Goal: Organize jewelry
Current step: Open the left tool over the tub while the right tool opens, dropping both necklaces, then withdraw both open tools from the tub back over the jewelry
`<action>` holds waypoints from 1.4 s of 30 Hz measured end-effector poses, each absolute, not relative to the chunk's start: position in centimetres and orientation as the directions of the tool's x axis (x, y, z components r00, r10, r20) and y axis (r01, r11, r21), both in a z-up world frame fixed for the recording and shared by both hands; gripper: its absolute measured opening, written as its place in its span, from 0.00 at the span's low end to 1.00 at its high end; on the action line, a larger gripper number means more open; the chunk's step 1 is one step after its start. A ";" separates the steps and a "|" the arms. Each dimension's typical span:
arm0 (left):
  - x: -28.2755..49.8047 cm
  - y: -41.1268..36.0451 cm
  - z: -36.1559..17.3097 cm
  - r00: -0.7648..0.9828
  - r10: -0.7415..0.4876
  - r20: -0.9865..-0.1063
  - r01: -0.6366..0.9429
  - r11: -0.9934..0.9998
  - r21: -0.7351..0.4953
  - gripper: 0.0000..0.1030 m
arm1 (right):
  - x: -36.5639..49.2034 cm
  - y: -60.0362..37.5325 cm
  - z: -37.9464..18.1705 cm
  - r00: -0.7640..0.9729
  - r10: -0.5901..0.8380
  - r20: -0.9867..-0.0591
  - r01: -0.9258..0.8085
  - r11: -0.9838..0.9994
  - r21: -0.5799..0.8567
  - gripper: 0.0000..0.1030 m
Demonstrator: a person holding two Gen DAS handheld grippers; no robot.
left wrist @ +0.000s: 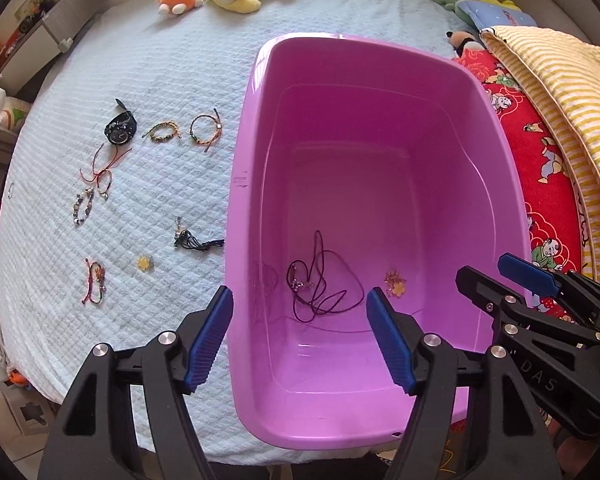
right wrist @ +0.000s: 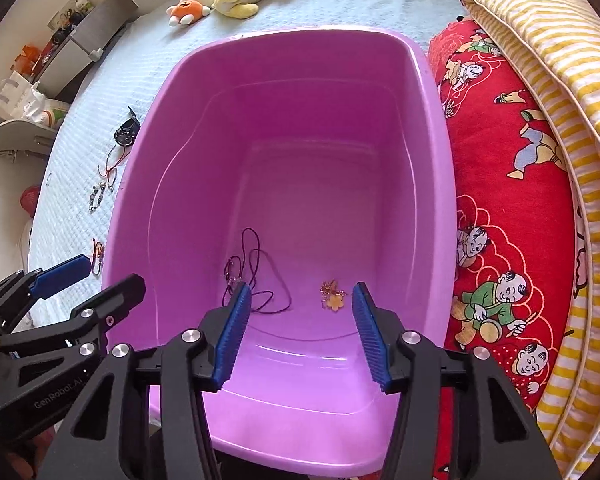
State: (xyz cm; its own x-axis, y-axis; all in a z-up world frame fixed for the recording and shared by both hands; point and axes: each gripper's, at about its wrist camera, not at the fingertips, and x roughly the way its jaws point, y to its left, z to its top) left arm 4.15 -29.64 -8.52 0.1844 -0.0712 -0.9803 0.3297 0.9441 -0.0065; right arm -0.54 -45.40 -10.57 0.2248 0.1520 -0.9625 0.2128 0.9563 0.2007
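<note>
Hand-held grippers, left (left wrist: 300, 312) and right (right wrist: 302, 312), open, empty above pink tub (left wrist: 380, 60).

Both wrist cameras close above, looking steeply down, sharing the purple tub (left wrist: 260, 92), left view offset leftward over bedspread (left wrist: 160, 60)

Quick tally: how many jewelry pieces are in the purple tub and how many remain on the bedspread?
In the purple tub: 2 (dark cord necklace, flower charm)
On the bedspread: 8 (watch, bracelets, corded pieces and a flower charm)
Total: 10
</note>
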 end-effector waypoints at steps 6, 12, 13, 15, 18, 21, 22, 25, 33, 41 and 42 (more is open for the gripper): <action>3.8 -29.3 -7.8 0.203 -0.063 -0.977 0.328 0.945 0.007 0.66 | -0.8 -46.1 -9.9 0.234 0.154 -0.960 0.214 0.955 0.205 0.51; 3.3 -28.7 -6.6 0.224 -0.063 -0.973 0.315 0.949 0.011 0.66 | -1.2 -45.6 -8.9 0.241 0.156 -0.958 0.202 0.957 0.207 0.53; 3.2 -28.5 -6.4 0.224 -0.064 -0.972 0.309 0.951 0.009 0.67 | -1.3 -45.6 -8.7 0.243 0.158 -0.957 0.199 0.958 0.209 0.54; 3.0 -28.0 -6.1 0.225 -0.069 -0.972 0.296 0.955 0.001 0.72 | -1.6 -45.3 -8.4 0.245 0.160 -0.956 0.191 0.959 0.210 0.54; 2.5 -27.1 -5.4 0.234 -0.077 -0.969 0.273 0.962 -0.010 0.76 | -1.7 -44.8 -8.0 0.247 0.165 -0.955 0.183 0.960 0.213 0.55; 2.0 -26.2 -4.8 0.245 -0.076 -0.966 0.255 0.967 -0.011 0.80 | -2.0 -44.2 -7.8 0.241 0.175 -0.955 0.173 0.960 0.220 0.57; 1.8 -25.8 -4.6 0.248 -0.076 -0.966 0.248 0.969 -0.012 0.81 | -2.1 -44.0 -7.7 0.237 0.179 -0.955 0.169 0.960 0.222 0.58; 1.2 -24.4 -4.0 0.254 -0.078 -0.964 0.217 0.976 -0.022 0.85 | -2.0 -43.0 -7.4 0.229 0.184 -0.956 0.151 0.963 0.222 0.59; -0.1 -18.9 -2.8 0.297 -0.052 -0.953 0.094 0.995 -0.025 0.89 | -2.1 -38.7 -6.0 0.231 0.215 -0.949 0.062 0.970 0.235 0.62; -1.5 -11.3 -2.4 0.354 0.005 -0.935 0.010 1.000 0.009 0.89 | -2.2 -31.8 -6.0 0.224 0.297 -0.928 -0.049 0.955 0.293 0.62; -1.6 -10.1 -2.4 0.355 0.013 -0.935 -0.003 1.000 0.013 0.89 | -2.2 -30.8 -6.1 0.223 0.309 -0.925 -0.062 0.951 0.303 0.62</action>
